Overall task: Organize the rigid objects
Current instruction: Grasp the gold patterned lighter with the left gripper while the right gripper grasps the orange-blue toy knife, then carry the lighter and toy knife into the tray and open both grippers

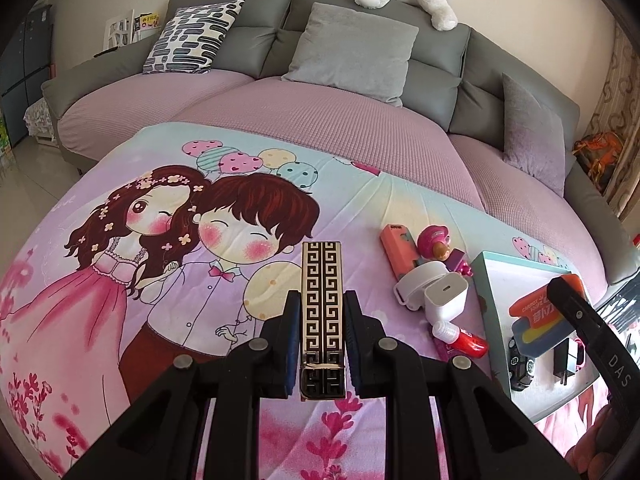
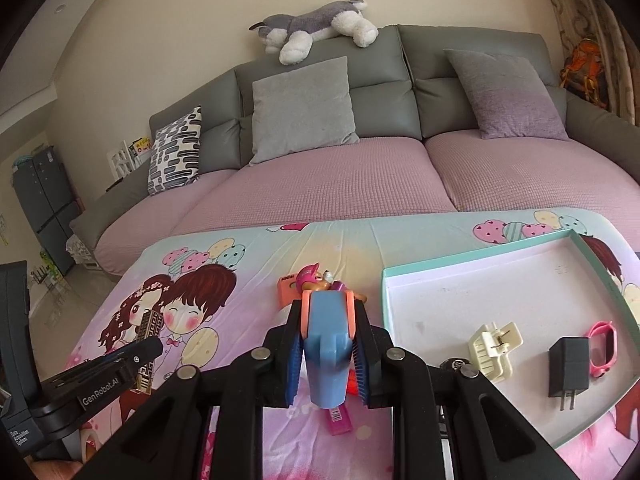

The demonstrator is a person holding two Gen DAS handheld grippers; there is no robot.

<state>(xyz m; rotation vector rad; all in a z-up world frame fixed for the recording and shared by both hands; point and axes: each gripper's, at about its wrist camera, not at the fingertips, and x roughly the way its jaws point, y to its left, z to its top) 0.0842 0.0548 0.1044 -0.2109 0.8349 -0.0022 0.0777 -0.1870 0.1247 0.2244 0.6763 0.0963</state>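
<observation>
I'm working over a table draped in a cartoon-print cloth (image 1: 168, 248) that shows a girl and a boy with balloons, with a grey sofa (image 2: 360, 80) with mauve seat covers behind it and a plush husky (image 2: 316, 28) lying along its back. My left gripper (image 1: 322, 312) is clamped narrow on a slim black-and-gold lighter (image 1: 322, 304) with a Greek-key pattern, held lengthwise between the pads above the cloth. Just to its right on the cloth is a small heap: a white charger (image 1: 446, 294), a white case (image 1: 416, 280) touching it, an orange-pink box (image 1: 394, 246), a pink toy figure (image 1: 434, 242) and a small red tube (image 1: 466, 338). My right gripper (image 2: 327, 328) is closed on a blue and orange carrot knife toy (image 2: 328, 336), which points forward over the same heap, left of the tray. Further right sits the shallow teal-rimmed tray (image 2: 472, 256), and inside it, near its front edge, I see a cream hair claw clip (image 2: 494, 346), a black plug adapter (image 2: 568, 364) and a pink watch band (image 2: 604, 344), lying apart from one another except that the adapter and band sit just beside each other.
</observation>
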